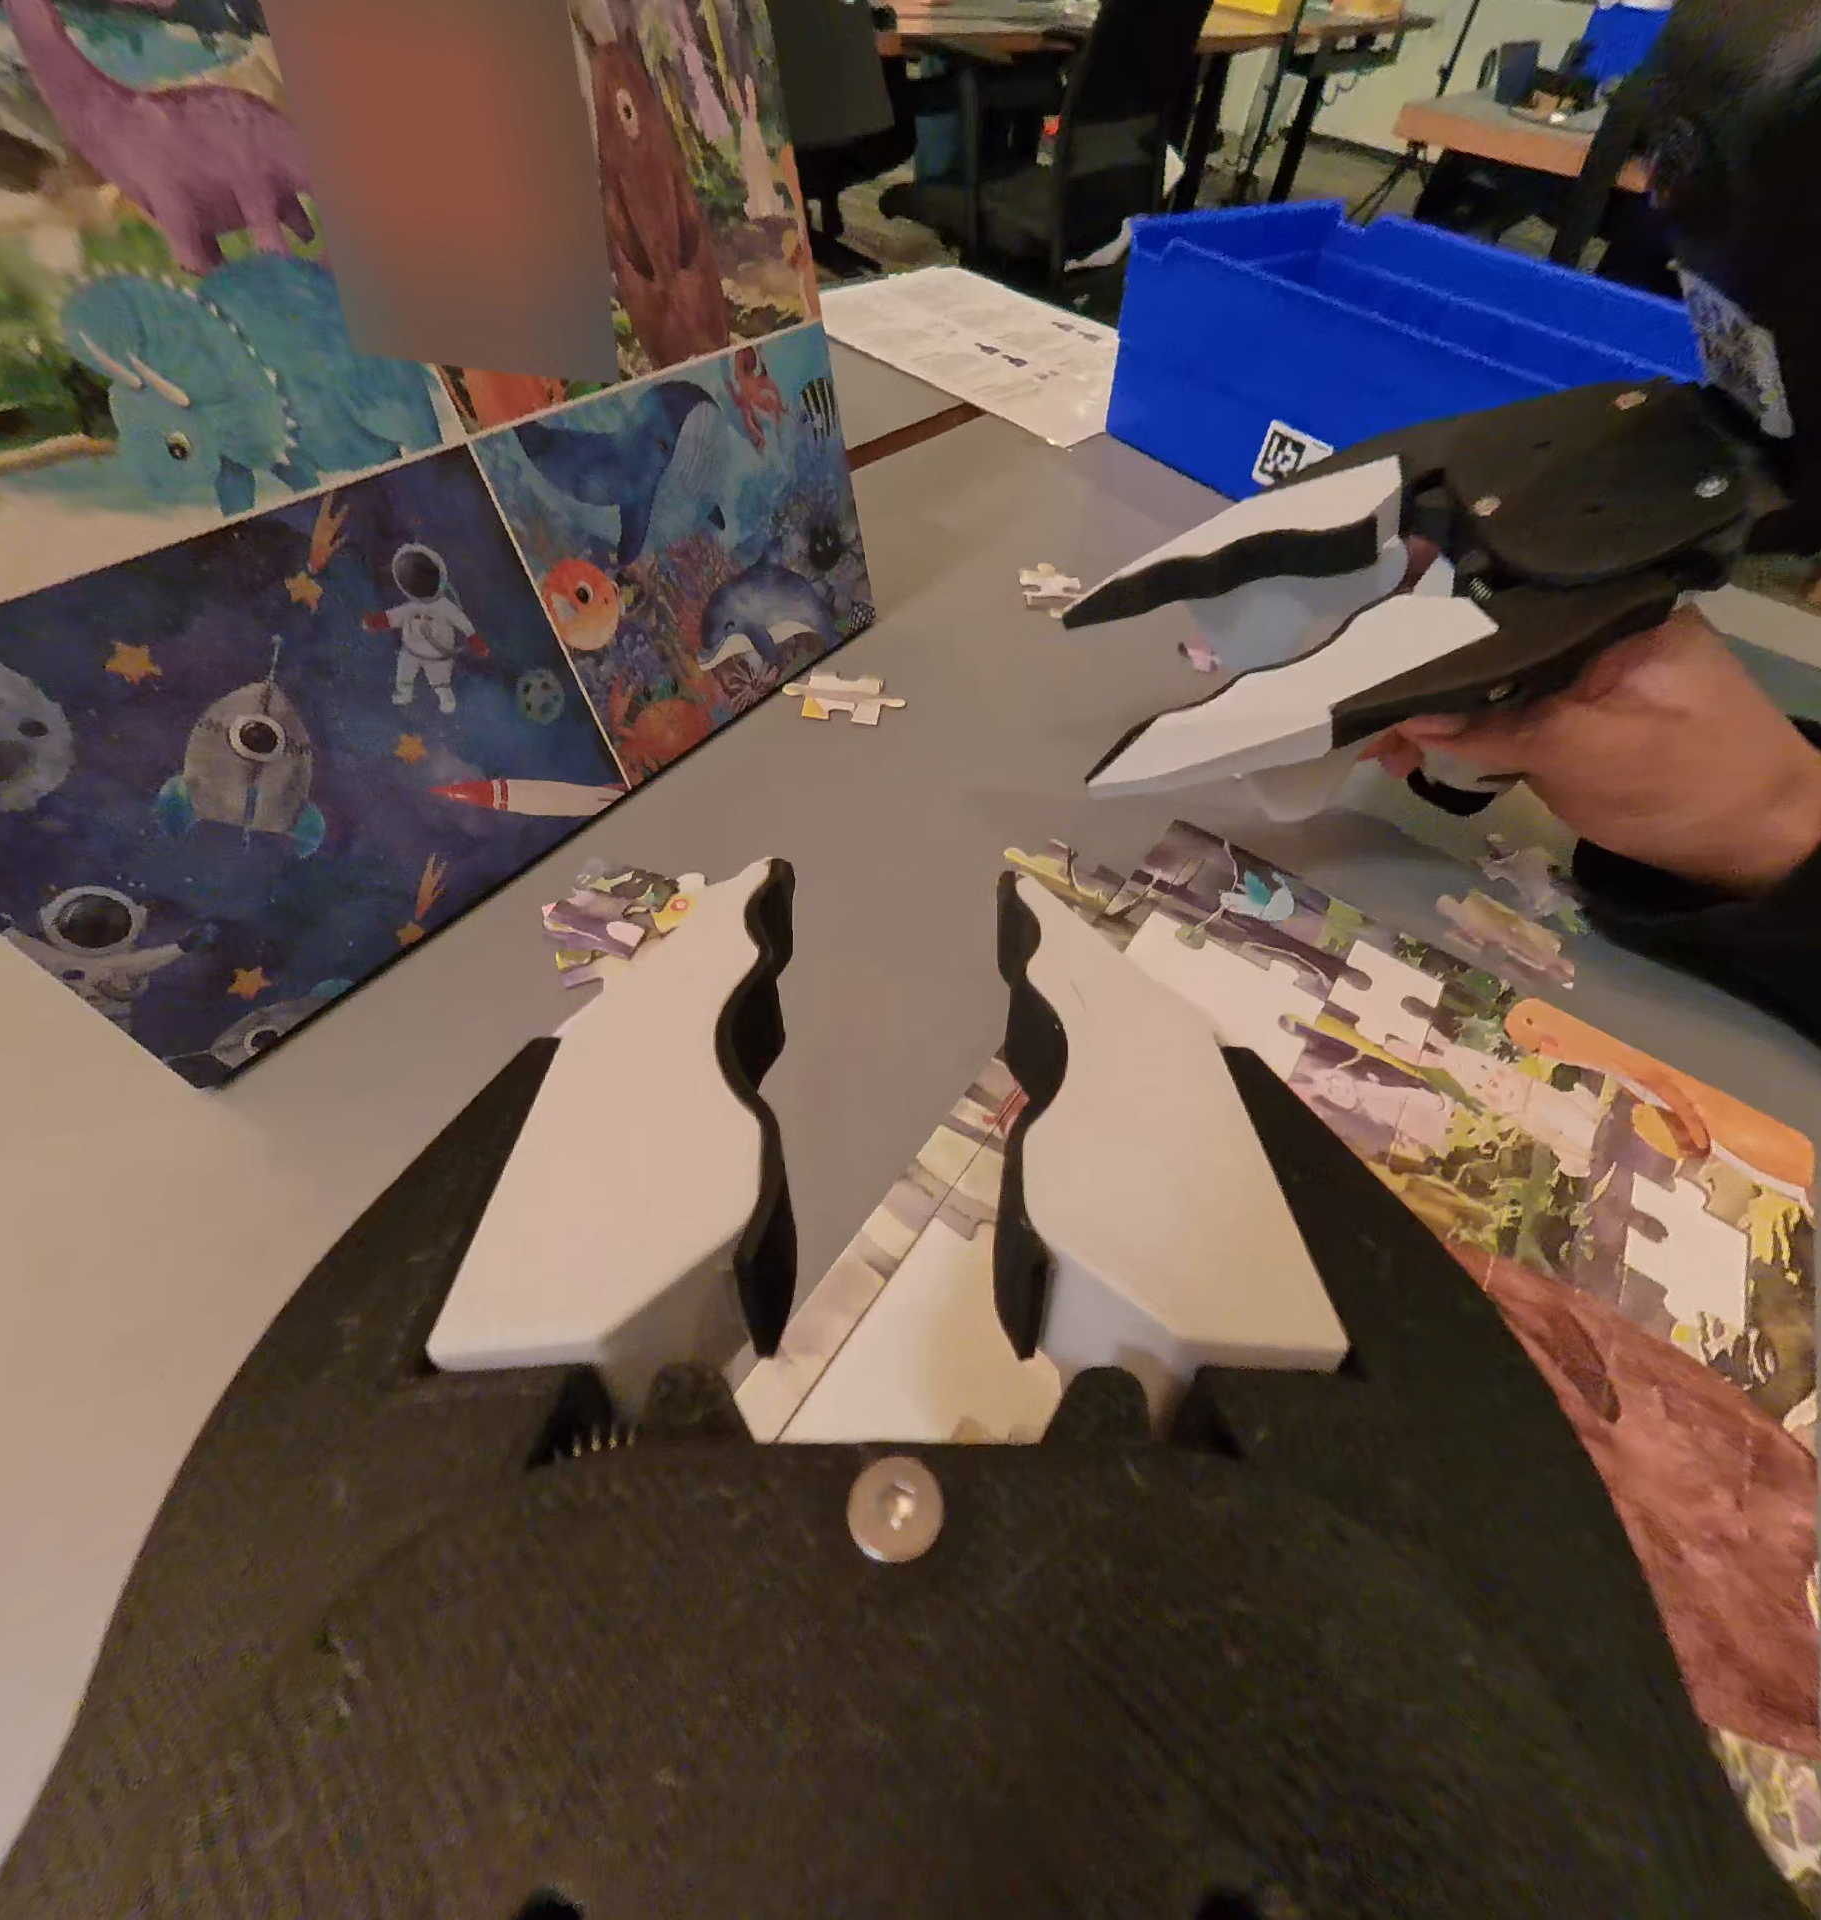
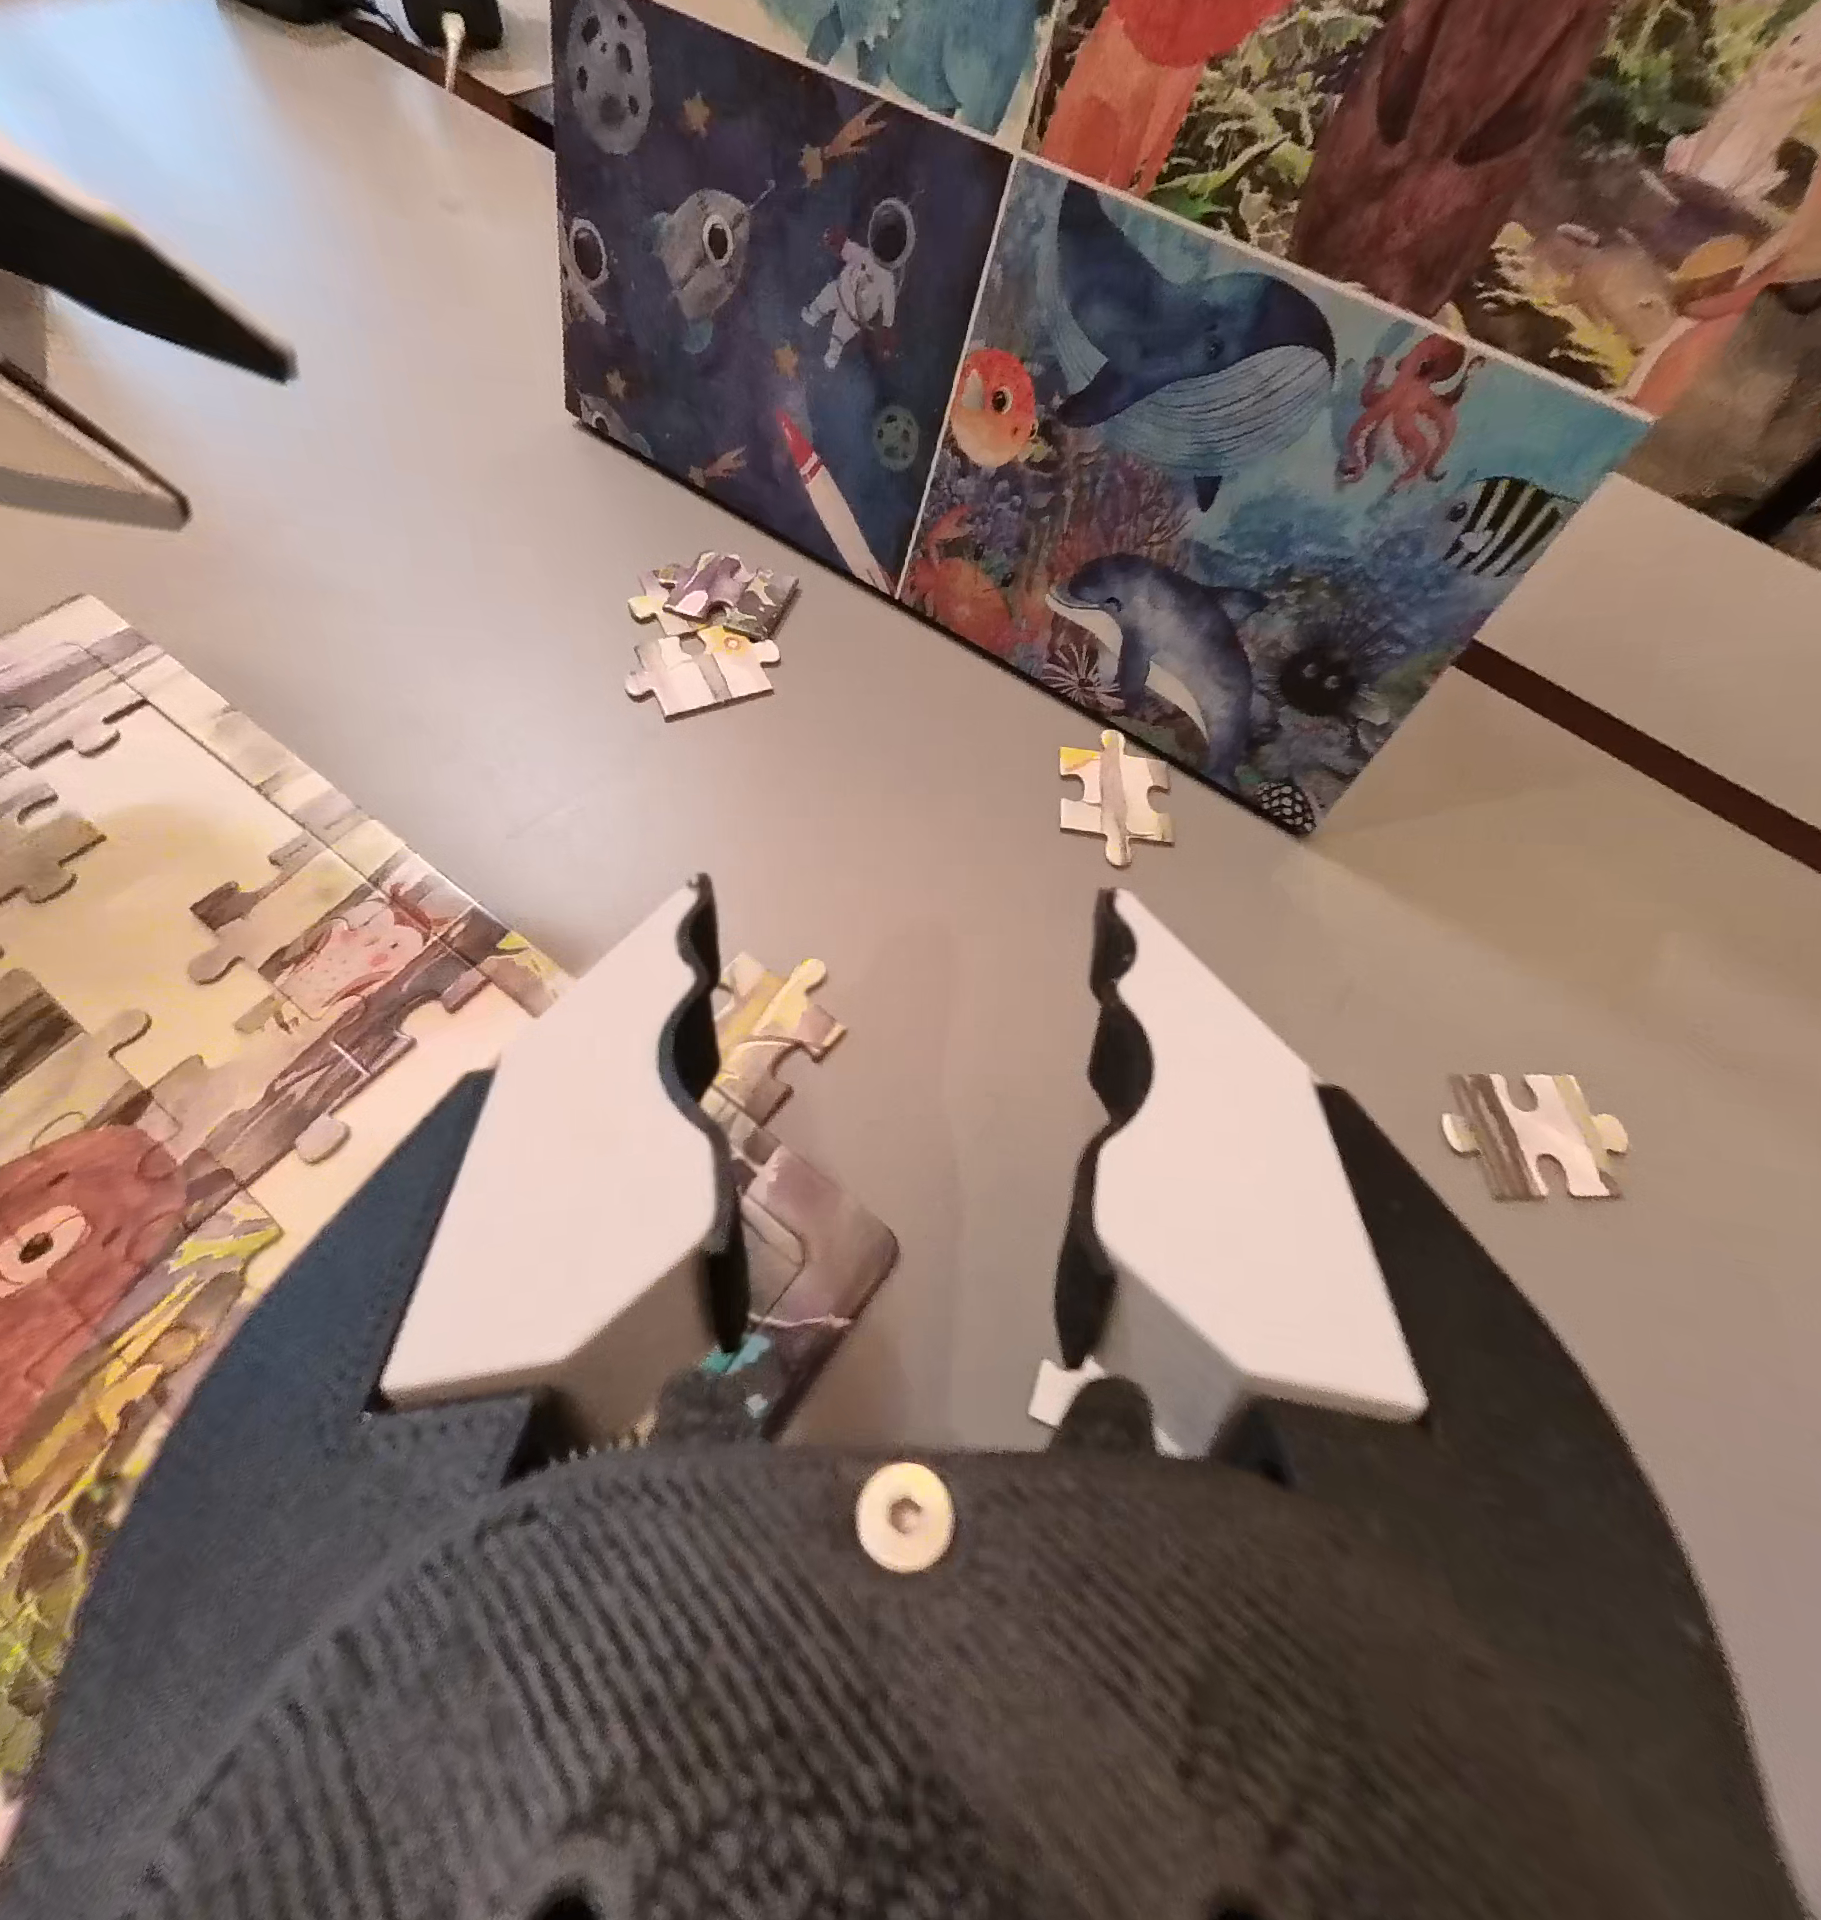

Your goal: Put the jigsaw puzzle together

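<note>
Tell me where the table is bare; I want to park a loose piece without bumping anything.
Bare grey table lies between the picture box, the joined puzzle and the right gripper. Beside the box's near corner it is crowded: a small pile of pieces and a single piece lie there.

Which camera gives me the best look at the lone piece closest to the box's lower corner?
The right wrist view: the loose piece lies flat, unobstructed, just short of the puzzle box. In the left wrist view the same piece appears farther off and foreshortened.
</note>
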